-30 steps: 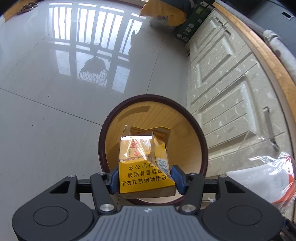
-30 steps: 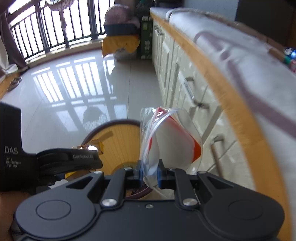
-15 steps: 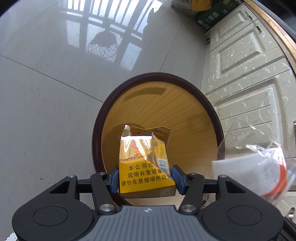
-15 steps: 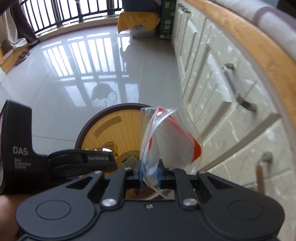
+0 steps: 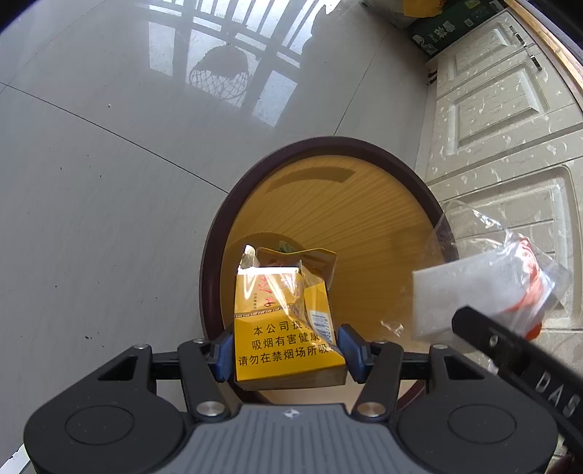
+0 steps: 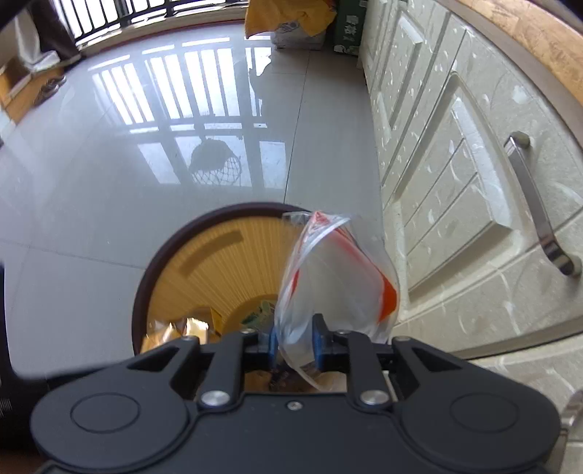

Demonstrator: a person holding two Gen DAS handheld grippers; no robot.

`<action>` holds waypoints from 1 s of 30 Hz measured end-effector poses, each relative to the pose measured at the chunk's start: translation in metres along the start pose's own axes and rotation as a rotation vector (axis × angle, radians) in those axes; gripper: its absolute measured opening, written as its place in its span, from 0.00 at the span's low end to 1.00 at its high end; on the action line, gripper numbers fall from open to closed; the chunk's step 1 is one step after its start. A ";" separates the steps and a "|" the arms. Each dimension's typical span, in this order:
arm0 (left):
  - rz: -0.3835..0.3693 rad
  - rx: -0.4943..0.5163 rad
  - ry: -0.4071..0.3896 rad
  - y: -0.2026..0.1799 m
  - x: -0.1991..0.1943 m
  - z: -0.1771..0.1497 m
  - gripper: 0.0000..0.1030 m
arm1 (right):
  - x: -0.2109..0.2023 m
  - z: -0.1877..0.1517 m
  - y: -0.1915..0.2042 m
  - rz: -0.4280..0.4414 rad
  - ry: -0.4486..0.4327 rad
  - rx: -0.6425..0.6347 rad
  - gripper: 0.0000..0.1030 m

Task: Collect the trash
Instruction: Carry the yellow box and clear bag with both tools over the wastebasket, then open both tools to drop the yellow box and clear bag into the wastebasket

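My left gripper (image 5: pixel 286 352) is shut on a yellow cigarette pack (image 5: pixel 284 328) and holds it above the open mouth of a round trash bin (image 5: pixel 226 226) with a dark brown rim and yellow ribbed inside. My right gripper (image 6: pixel 294 341) is shut on a clear plastic bag with red trim (image 6: pixel 335 277), held over the bin's right rim (image 6: pixel 153 255). The bag (image 5: pixel 484 284) also shows at the right in the left wrist view. Some trash (image 6: pixel 260 313) lies at the bin's bottom.
White cabinet doors (image 6: pixel 455 175) with a metal handle (image 6: pixel 539 204) stand close on the right of the bin. Glossy grey floor tiles (image 5: pixel 109 182) spread to the left. A yellow-covered bundle (image 6: pixel 288 14) and a green box (image 6: pixel 349 25) sit far back.
Both grippers have moved down and closer over the bin. The plastic bag has come in over the bin's right rim, and the right gripper's body now shows in the left wrist view.
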State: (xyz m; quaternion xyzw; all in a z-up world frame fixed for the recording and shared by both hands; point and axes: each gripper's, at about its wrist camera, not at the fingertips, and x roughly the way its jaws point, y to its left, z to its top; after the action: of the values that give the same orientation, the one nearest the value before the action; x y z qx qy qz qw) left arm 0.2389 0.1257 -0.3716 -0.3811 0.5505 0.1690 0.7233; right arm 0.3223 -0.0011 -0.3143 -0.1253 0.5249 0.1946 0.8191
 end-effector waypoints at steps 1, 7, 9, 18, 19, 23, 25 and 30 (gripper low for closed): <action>0.000 0.001 0.001 0.000 0.001 0.001 0.56 | 0.000 0.002 -0.001 0.006 -0.004 0.016 0.22; 0.002 0.008 0.000 -0.001 0.002 0.002 0.57 | 0.000 0.005 -0.003 -0.003 -0.014 0.033 0.35; 0.006 0.015 -0.001 -0.003 0.002 0.002 0.57 | 0.002 0.003 -0.004 -0.006 -0.002 0.023 0.35; 0.015 0.058 -0.018 -0.014 -0.003 0.001 0.70 | 0.001 -0.010 -0.010 -0.010 0.040 0.022 0.35; 0.024 0.072 -0.027 -0.015 -0.004 0.001 0.71 | 0.000 -0.012 -0.011 -0.008 0.045 0.021 0.35; 0.046 0.098 -0.046 -0.016 -0.010 0.002 0.75 | -0.003 -0.016 -0.014 -0.008 0.058 0.028 0.35; 0.051 0.103 -0.047 -0.015 -0.013 0.003 0.76 | -0.006 -0.017 -0.013 -0.007 0.063 0.032 0.36; 0.067 0.154 -0.048 -0.017 -0.024 0.004 0.81 | -0.015 -0.023 -0.011 -0.011 0.073 0.022 0.38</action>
State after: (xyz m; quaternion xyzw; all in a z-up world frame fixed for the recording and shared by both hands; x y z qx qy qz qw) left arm 0.2447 0.1219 -0.3433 -0.3018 0.5566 0.1594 0.7574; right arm 0.3035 -0.0231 -0.3100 -0.1261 0.5559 0.1795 0.8018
